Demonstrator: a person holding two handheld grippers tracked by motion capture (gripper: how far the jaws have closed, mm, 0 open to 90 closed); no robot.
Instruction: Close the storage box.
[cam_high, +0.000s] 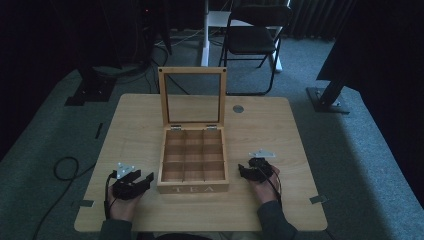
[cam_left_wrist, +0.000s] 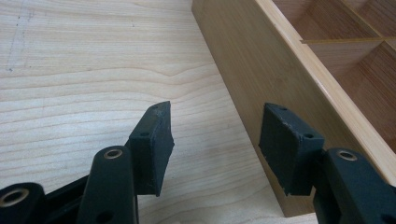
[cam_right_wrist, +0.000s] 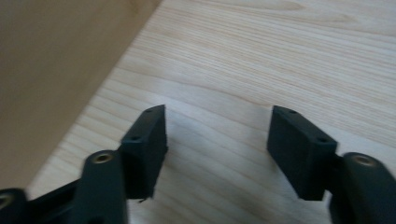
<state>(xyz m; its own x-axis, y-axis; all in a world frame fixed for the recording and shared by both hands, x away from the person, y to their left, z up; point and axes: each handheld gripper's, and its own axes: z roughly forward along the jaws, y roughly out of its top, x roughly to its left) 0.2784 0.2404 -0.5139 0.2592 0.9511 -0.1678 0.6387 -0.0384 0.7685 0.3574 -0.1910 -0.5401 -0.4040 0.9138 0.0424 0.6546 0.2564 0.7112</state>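
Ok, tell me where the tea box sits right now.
In the high view, the tea box sits near the table's front centre, lid raised, between the left gripper and the right gripper.

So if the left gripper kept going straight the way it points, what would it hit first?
Probably the tea box: the left gripper is open, its right jaw lined up with the box's side wall, its left jaw over bare table. Depth is unclear.

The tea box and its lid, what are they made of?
The tea box looks like pale wood: grain lines show on its wall and dividers. Its lid is a wooden frame around a clear pane, glass or plastic; I can't tell which.
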